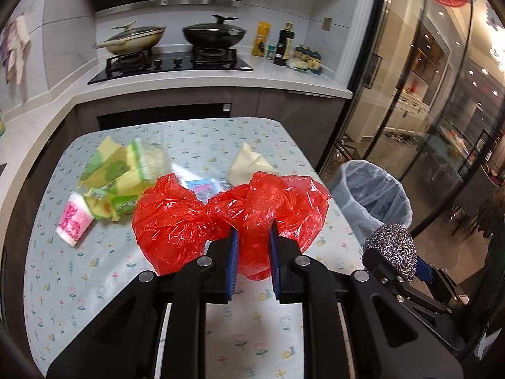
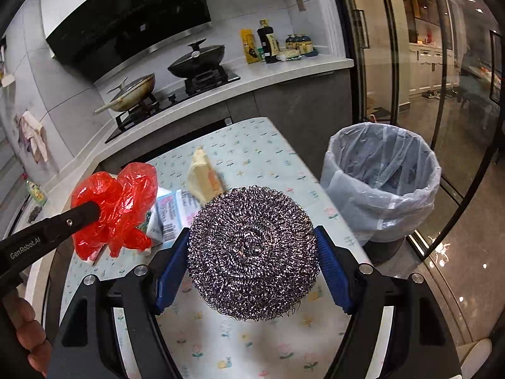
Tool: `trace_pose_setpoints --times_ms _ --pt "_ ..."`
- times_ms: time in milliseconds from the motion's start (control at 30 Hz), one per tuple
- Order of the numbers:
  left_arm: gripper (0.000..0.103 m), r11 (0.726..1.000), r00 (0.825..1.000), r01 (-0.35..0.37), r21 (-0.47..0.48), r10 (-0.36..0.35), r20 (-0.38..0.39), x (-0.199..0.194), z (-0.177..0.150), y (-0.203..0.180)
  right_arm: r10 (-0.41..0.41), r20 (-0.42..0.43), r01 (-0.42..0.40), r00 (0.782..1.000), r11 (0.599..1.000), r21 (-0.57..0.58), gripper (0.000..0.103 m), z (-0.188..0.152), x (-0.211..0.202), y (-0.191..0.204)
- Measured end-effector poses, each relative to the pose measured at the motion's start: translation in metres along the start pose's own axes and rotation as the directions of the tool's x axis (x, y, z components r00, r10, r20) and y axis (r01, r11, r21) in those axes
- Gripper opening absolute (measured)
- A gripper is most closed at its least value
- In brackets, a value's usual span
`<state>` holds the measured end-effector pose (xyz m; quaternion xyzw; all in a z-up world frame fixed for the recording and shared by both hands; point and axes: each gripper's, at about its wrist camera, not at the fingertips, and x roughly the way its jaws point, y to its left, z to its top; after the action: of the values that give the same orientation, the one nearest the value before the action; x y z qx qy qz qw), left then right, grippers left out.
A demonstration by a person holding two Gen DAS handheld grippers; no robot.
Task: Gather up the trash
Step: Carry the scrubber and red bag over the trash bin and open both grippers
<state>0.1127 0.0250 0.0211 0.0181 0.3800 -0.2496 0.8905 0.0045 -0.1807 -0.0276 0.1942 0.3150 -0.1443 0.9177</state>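
my left tongs [image 1: 252, 246] are pinching a red bag [image 1: 195, 218], the blue pads pressed on the crumpled plastic from both sides. the bag hangs above the table [image 1: 63, 284] and does not touch it, as far as i can see. my right tongs [image 2: 252, 262] are closed on a steel scrubber [image 2: 252, 252]; the jaws stand wide because the scrubber is wide, and both pads touch its sides. in the left camera i also see the scrubber [image 1: 391, 249] at the right edge, near the bin [image 1: 375, 195].

the bin stands on the floor just beside the right side of the table. it has a clear liner, and i cannot tell what is inside. in the right camera the bin [image 2: 378, 186] is up and to the right of the scrubber, well apart from it.

other trash lies on the table. a yellow-green wrapper [image 1: 116, 177] is at the far left, and a pink and white cup [image 1: 74, 219] lies on its side just beside it. a cream bag [image 1: 249, 164] is behind the red bag, and a blue and white pack [image 1: 202, 186] lies between them, half hidden.

behind the table is the counter [image 1: 284, 75] with the stove [image 1: 170, 63], two pans and some bottles [image 1: 285, 44]. a hand [image 2: 28, 334] shows at the lower left of the right camera.
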Motion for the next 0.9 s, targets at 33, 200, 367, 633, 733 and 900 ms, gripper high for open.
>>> trace_pose_setpoints --times_ms 33,200,367,633,733,900 --pt "0.017 1.000 1.000 0.006 0.011 -0.006 -0.001 0.001 0.000 -0.008 -0.004 0.007 0.004 1.000 1.000 0.008 0.073 0.002 -0.002 -0.007" --pt "0.017 0.997 0.999 0.035 0.064 -0.034 -0.008 0.012 0.003 -0.050 -0.027 0.036 0.025 0.999 0.998 0.052 0.073 0.011 -0.012 -0.042" --pt "0.017 0.992 0.998 0.060 0.111 -0.058 -0.022 0.025 0.006 -0.089 -0.060 0.056 0.054 0.997 0.994 0.100 0.073 0.018 -0.017 -0.077" --pt "0.017 0.978 0.994 0.104 0.182 -0.096 -0.053 0.052 0.009 -0.148 -0.117 0.070 0.104 0.991 0.979 0.173 0.073 0.031 -0.016 -0.130" --pt "0.017 0.972 0.992 0.117 0.204 -0.106 -0.068 0.065 0.010 -0.167 -0.136 0.070 0.121 0.988 0.975 0.189 0.073 0.036 -0.013 -0.146" --pt "0.017 0.962 0.988 0.139 0.233 -0.120 -0.096 0.090 0.014 -0.195 -0.163 0.067 0.146 0.984 0.966 0.216 0.073 0.046 -0.004 -0.173"
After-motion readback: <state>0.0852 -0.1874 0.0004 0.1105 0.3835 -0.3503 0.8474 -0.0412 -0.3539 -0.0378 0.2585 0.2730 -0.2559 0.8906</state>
